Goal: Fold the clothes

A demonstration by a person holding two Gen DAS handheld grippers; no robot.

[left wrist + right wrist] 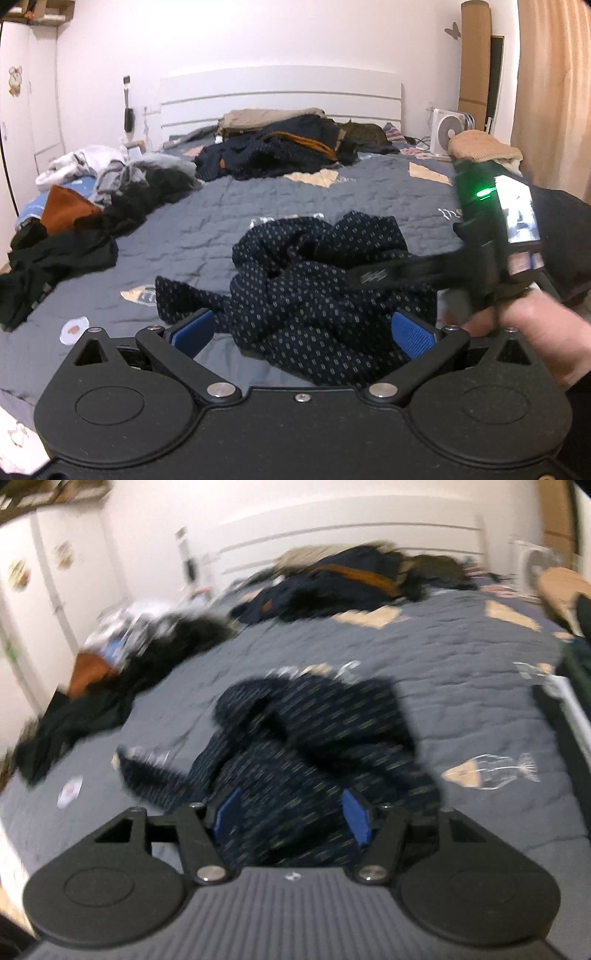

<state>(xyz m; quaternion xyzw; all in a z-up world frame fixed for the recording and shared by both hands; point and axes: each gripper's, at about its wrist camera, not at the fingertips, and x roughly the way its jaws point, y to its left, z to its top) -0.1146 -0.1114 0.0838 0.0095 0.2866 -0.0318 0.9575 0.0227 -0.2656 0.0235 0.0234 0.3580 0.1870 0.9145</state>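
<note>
A crumpled navy garment with small pale dots (317,266) (306,731) lies on the grey quilted bed (207,229). My left gripper (303,332) stands open at the garment's near edge, its blue pads wide apart with cloth lying loosely between them. In the left wrist view my right gripper (369,277), held in a person's hand (535,332), reaches in from the right just above the garment. The right wrist view is blurred: my right gripper (291,818) is open, the garment's folds lie between its blue pads, and both pad faces show.
A heap of black, orange and white clothes (74,221) runs along the bed's left edge. A second dark pile (280,147) sits by the white headboard (280,92). A white fan (448,129) stands at the back right. Bare quilt lies around the garment.
</note>
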